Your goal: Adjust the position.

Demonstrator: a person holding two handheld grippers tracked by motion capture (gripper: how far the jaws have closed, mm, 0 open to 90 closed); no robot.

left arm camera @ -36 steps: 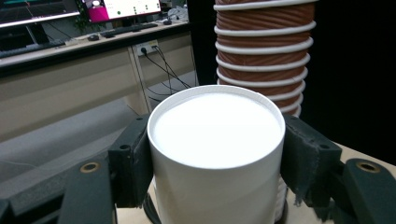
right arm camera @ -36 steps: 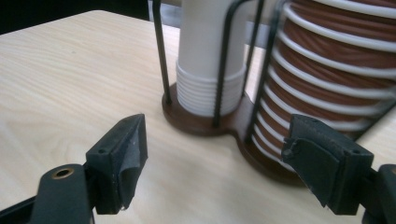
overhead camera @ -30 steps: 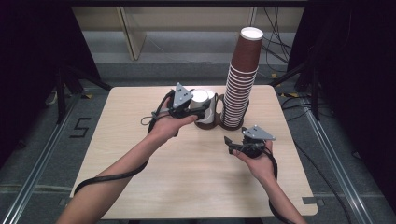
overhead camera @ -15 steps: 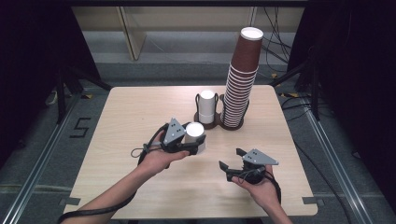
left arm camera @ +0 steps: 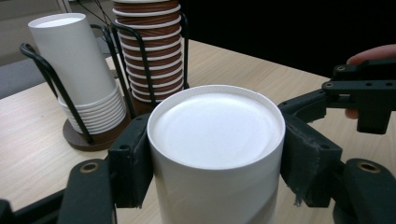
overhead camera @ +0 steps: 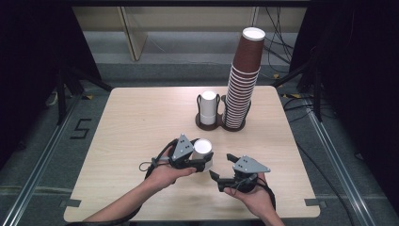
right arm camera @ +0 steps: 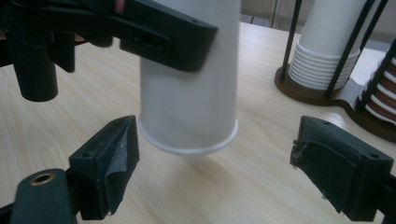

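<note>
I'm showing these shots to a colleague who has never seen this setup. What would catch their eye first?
Probably the tall stack of brown cups towering in its rack at the table's far edge, with a shorter stack of white cups in the holder beside it. Next, near the front, the left gripper clamps a single white cup upside down, its rim just above the wood. The right gripper, jaws apart and just opening, points at that cup from close by.

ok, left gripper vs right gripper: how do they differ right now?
The left gripper is shut on a white cup, held upside down above the table; the right gripper holds nothing. The left's jaws press the cup's sides; the right's stand apart and have just been opening, near the cup's rim. Both are black, hand-held, near the table's front edge.
</note>
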